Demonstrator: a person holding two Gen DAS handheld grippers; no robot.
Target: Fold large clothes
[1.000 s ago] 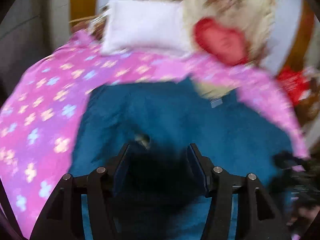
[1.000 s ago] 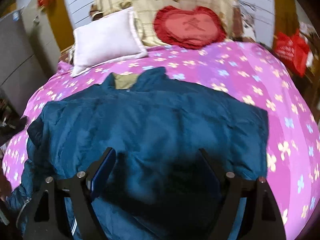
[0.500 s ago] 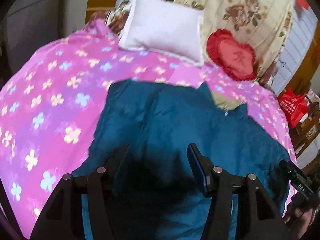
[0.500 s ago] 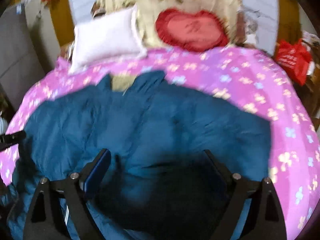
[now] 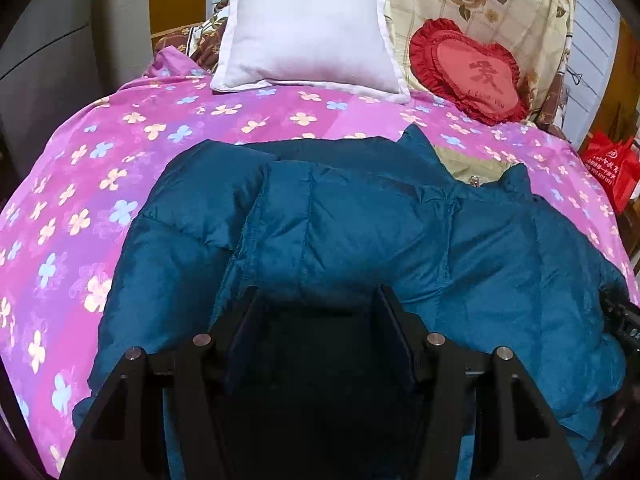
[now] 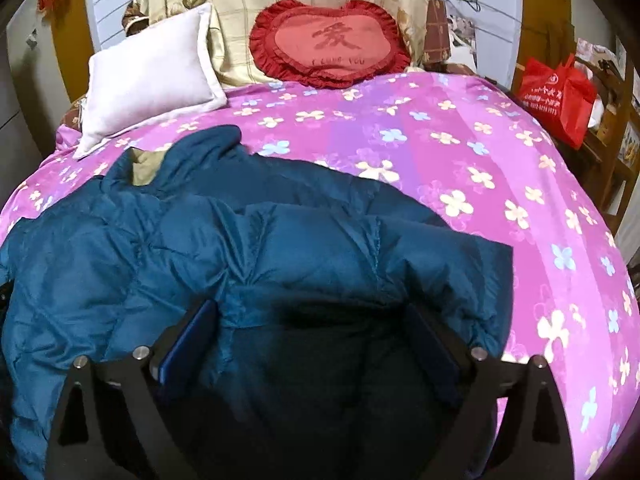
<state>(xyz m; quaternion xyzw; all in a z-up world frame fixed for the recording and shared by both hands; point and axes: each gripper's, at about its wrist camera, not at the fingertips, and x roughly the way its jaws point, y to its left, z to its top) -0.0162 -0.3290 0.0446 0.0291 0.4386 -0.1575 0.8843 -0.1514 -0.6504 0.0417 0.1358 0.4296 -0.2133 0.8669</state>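
A large teal puffer jacket (image 5: pixel 360 220) lies spread on a pink flowered bedcover (image 5: pixel 80 184), collar toward the pillows. My left gripper (image 5: pixel 318 296) is low over the jacket's near left part and shut on a thick fold of it that bulges between the pads. In the right wrist view the same jacket (image 6: pixel 160 248) fills the near half. My right gripper (image 6: pixel 310 312) hangs over its right part. Its jaws are opening wide. Fabric lies between them, but the pads do not press on it. A doubled-over panel lies just ahead of each gripper.
A white pillow (image 6: pixel 148 80) and a red heart cushion (image 6: pixel 332 44) lean at the head of the bed against a floral quilt. A red bag (image 6: pixel 560 96) stands beside the bed on the right. Bare bedcover (image 6: pixel 480 168) stretches right of the jacket.
Both grippers have sunk closer to the jacket. The right jaws have spread wider. The left jaws keep the same gap, and a folded panel now lies ahead of them.
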